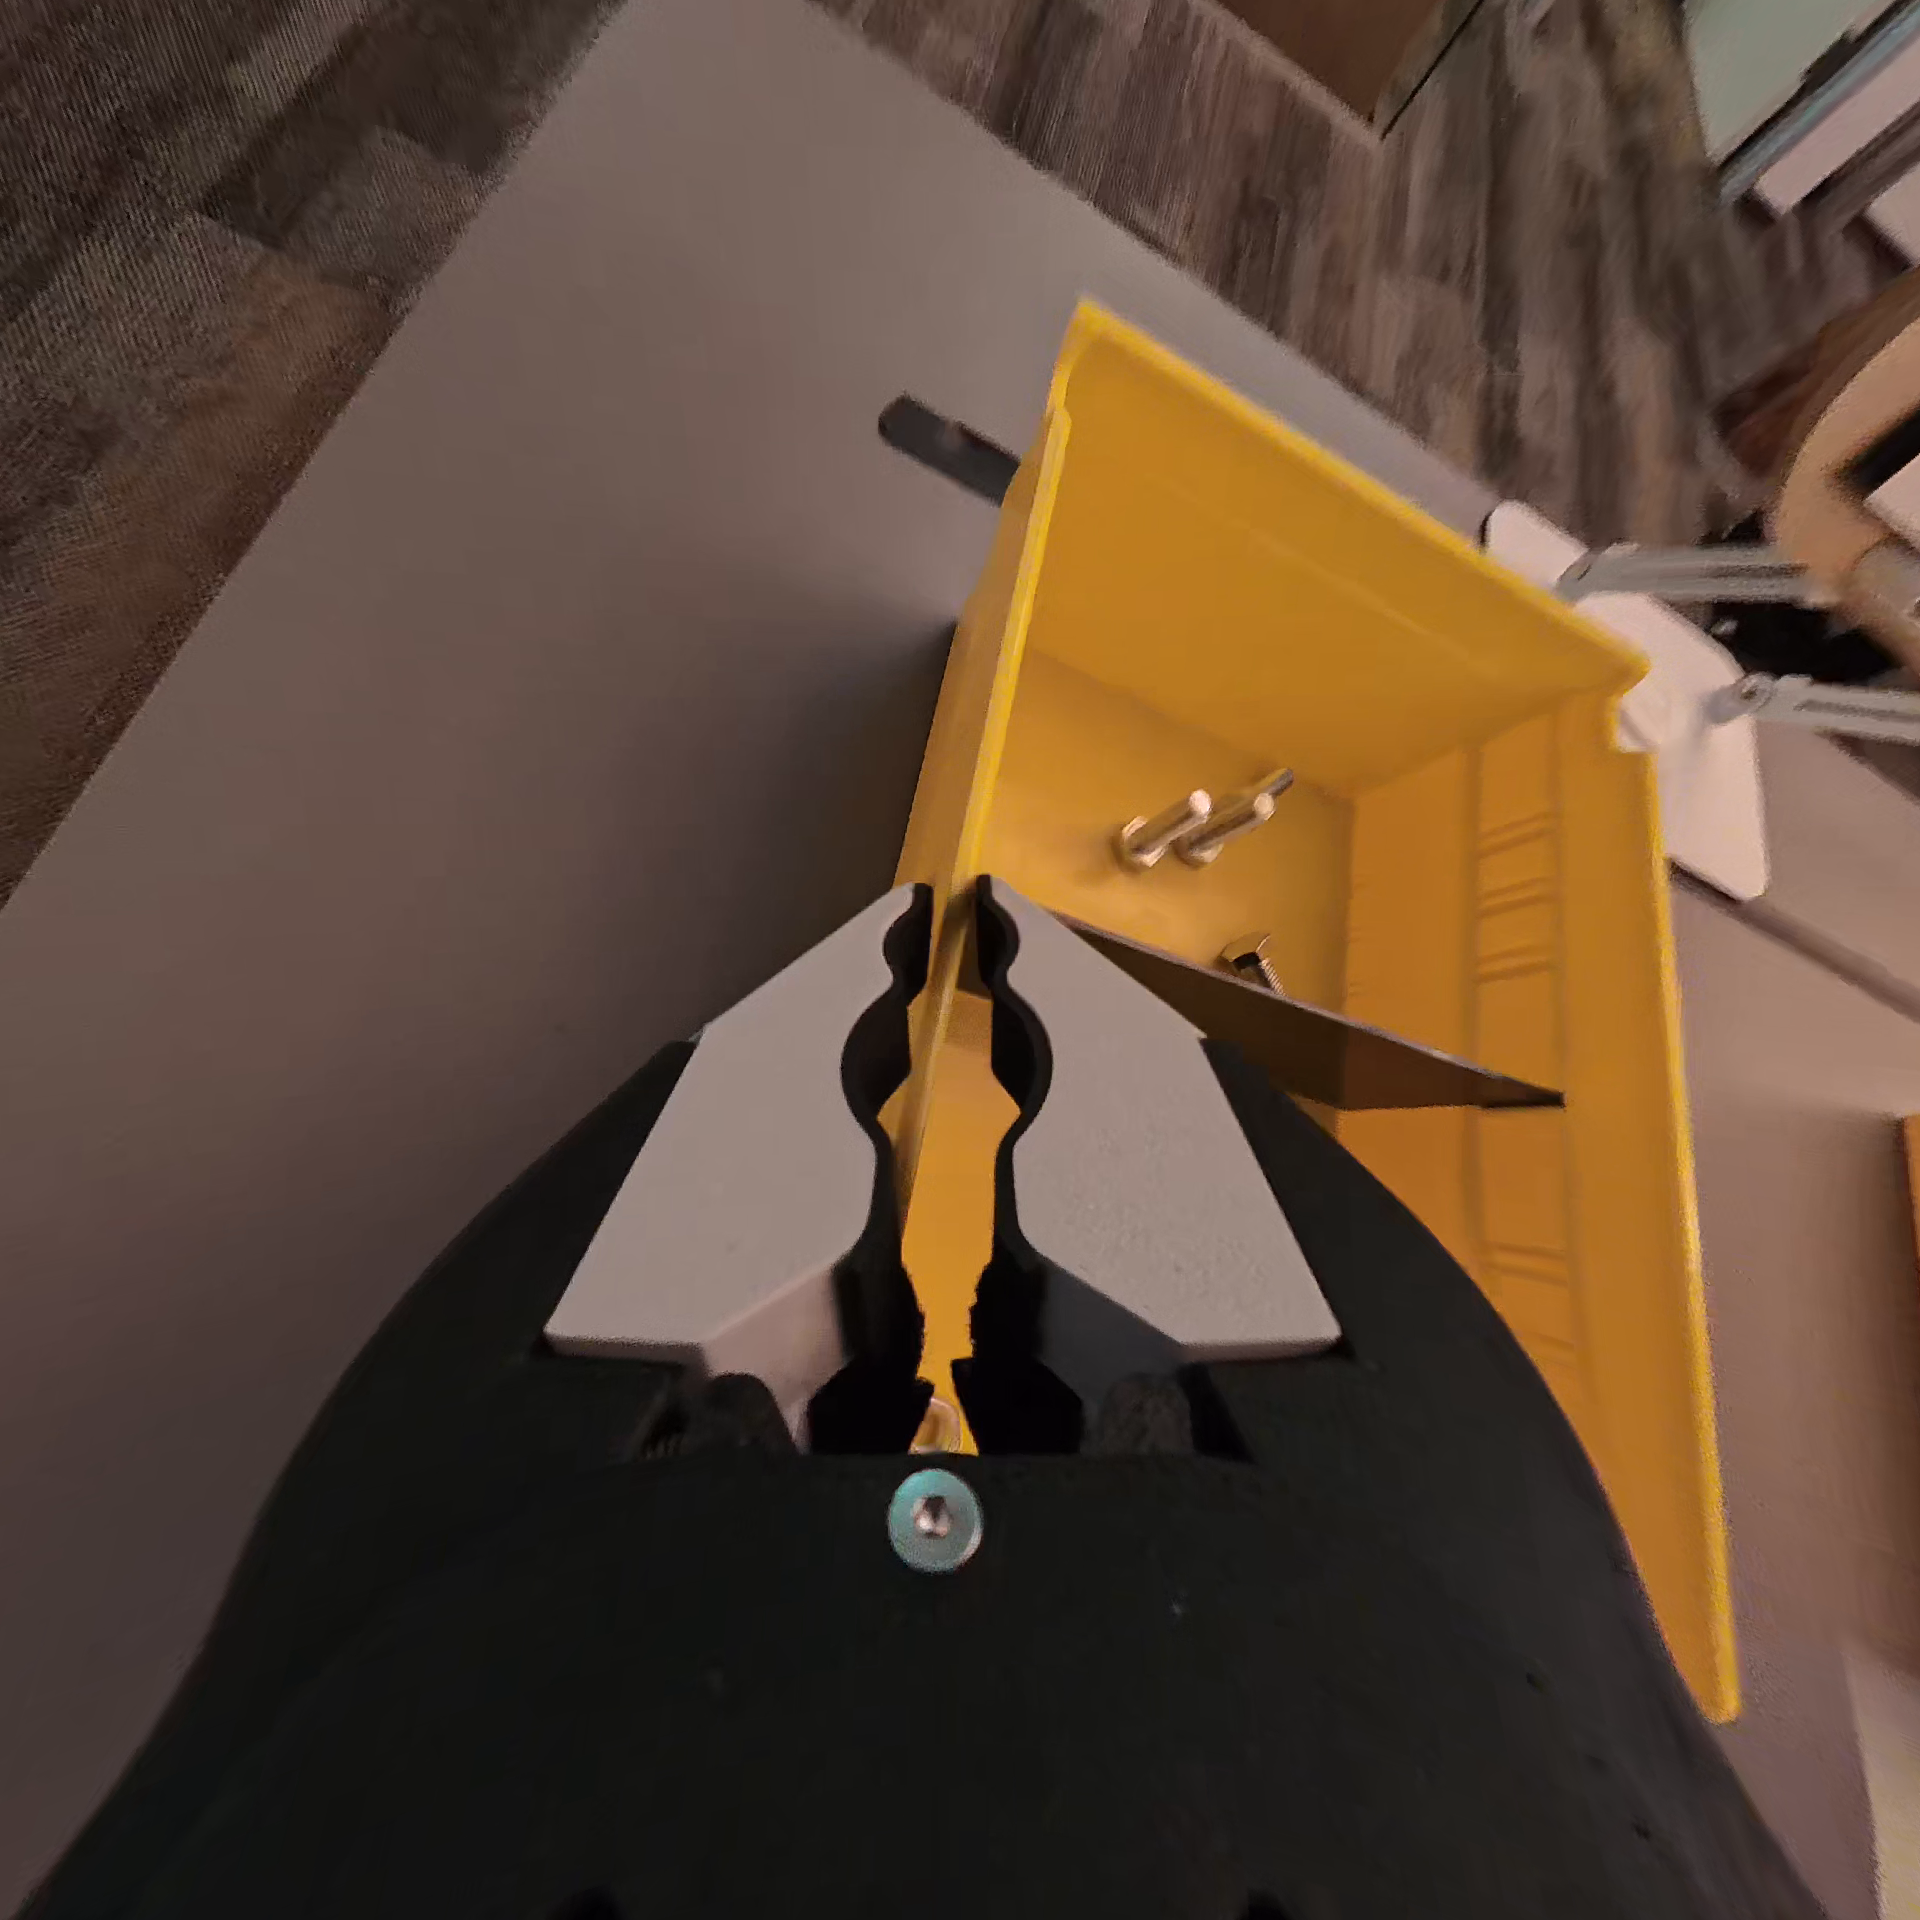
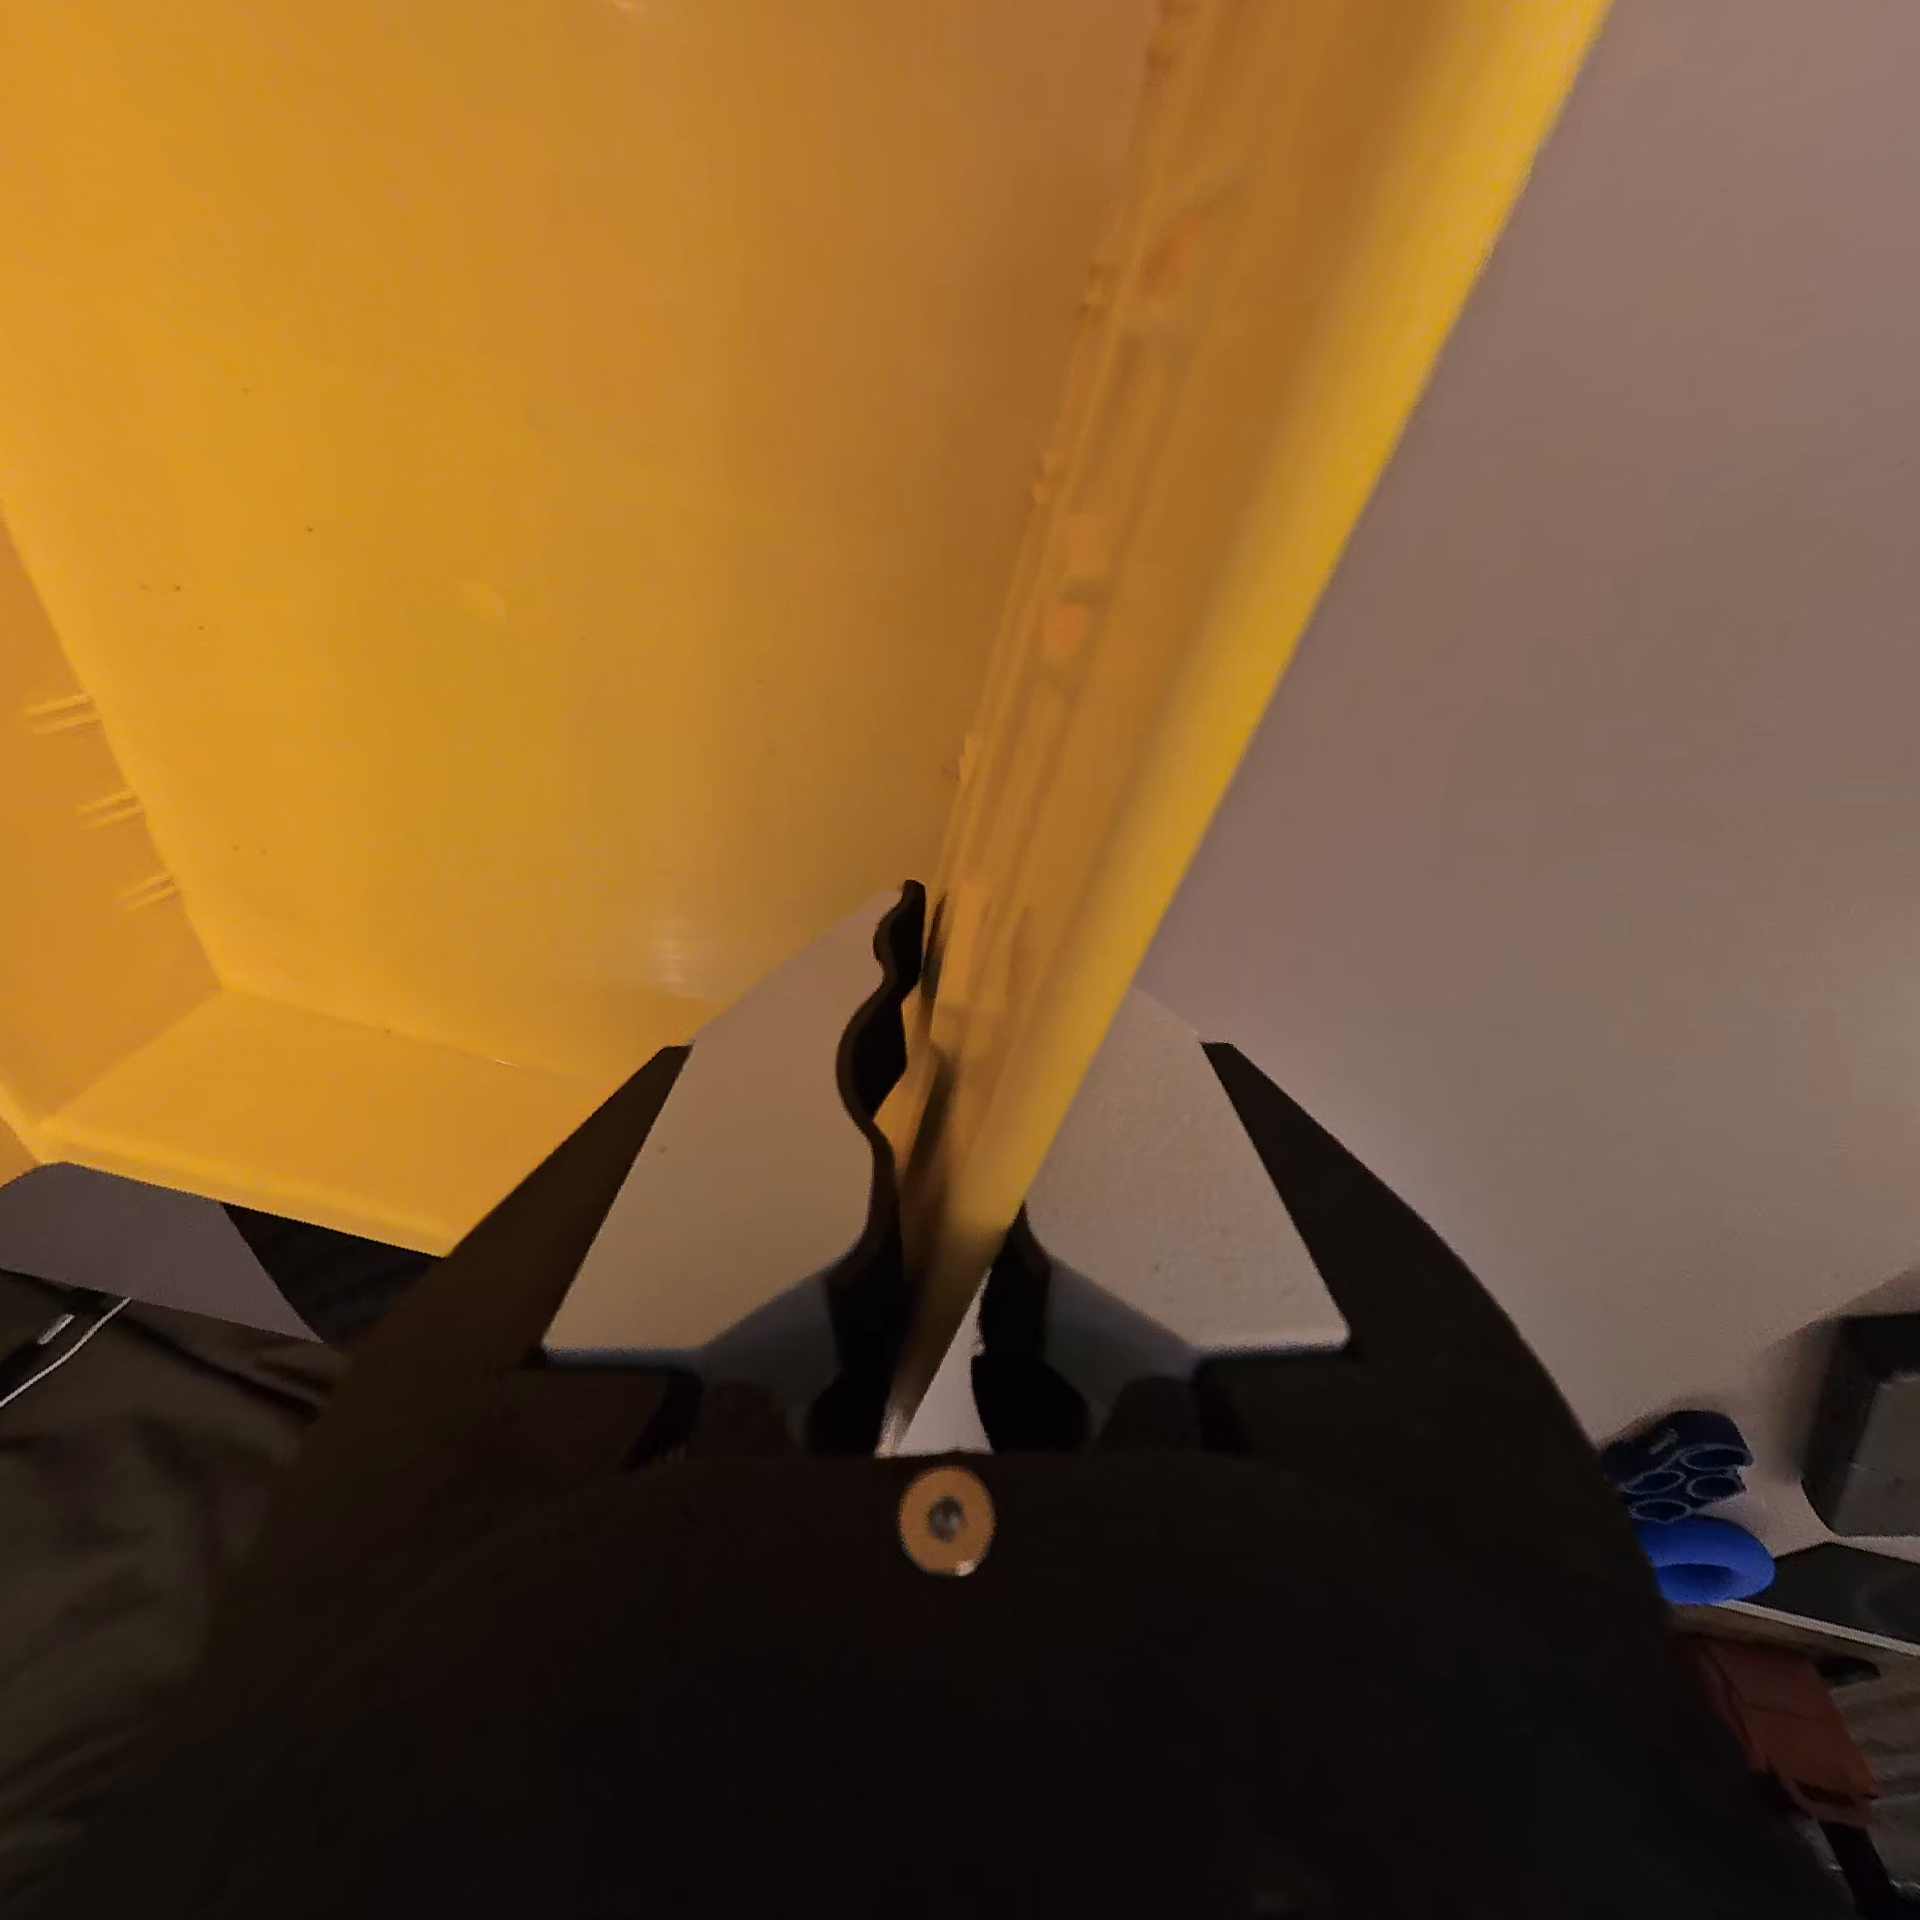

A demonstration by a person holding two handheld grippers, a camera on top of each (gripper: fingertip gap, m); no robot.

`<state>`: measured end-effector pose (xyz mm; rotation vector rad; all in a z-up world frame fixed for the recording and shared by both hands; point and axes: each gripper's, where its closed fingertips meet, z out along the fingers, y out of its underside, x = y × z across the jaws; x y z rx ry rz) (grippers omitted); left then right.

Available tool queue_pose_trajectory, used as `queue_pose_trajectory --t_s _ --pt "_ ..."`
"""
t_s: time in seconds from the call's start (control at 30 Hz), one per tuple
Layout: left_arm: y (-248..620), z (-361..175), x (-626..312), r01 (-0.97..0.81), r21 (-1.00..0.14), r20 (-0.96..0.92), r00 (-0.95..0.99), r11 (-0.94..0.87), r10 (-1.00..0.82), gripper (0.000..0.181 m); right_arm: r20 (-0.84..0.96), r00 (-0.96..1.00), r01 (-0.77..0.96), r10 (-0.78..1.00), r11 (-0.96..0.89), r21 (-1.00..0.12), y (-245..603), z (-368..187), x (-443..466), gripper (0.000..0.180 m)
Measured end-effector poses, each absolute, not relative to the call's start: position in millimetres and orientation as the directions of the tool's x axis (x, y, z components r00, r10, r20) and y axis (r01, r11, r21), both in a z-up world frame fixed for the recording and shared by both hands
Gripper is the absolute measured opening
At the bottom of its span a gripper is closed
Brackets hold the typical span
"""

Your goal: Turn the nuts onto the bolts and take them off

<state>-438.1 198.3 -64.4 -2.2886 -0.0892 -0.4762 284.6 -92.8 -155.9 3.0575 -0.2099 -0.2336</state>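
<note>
A yellow plastic bin stands on the grey table. Two brass-coloured bolts lie side by side on its floor, and a third bolt lies nearer. My left gripper is shut on the bin's left side wall. My right gripper is shut on the opposite wall of the bin; its right finger is hidden behind the rim. One finger of the right gripper shows inside the bin in the left wrist view. No nuts show.
A black tool lies on the table behind the bin. A white base with metal rods stands to the right of it. Blue parts and a dark box sit at the right. Carpet floor lies beyond the table edge.
</note>
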Motion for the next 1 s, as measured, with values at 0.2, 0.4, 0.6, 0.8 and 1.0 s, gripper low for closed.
queue_pose_trajectory --t_s 0.2,0.4,0.6,0.8,1.0 --pt "188 -4 -440 0.256 -0.797 0.399 0.903 -0.547 -0.159 0.012 0.017 0.999 -0.047 -0.047 -0.999 -0.015 -85 -137 298 0.024" --pt "161 57 -426 0.231 -0.892 0.365 0.876 -0.389 -0.315 0.018 0.341 0.939 0.125 -0.043 -0.882 -0.454 -38 -22 300 0.035" --pt "112 146 -396 0.345 -0.931 0.345 0.737 -0.115 -0.581 0.031 0.287 0.956 0.288 0.057 0.003 -0.958 -2 158 151 0.08" --pt "40 212 -327 0.415 -0.91 0.221 0.534 0.026 -0.816 0.042 0.305 0.913 0.228 0.27 0.282 -0.932 10 193 45 0.084" --pt "54 198 -279 -0.017 -0.996 0.073 0.476 -0.093 -0.876 0.058 0.534 0.803 0.497 0.264 0.196 -0.845 42 141 28 0.077"
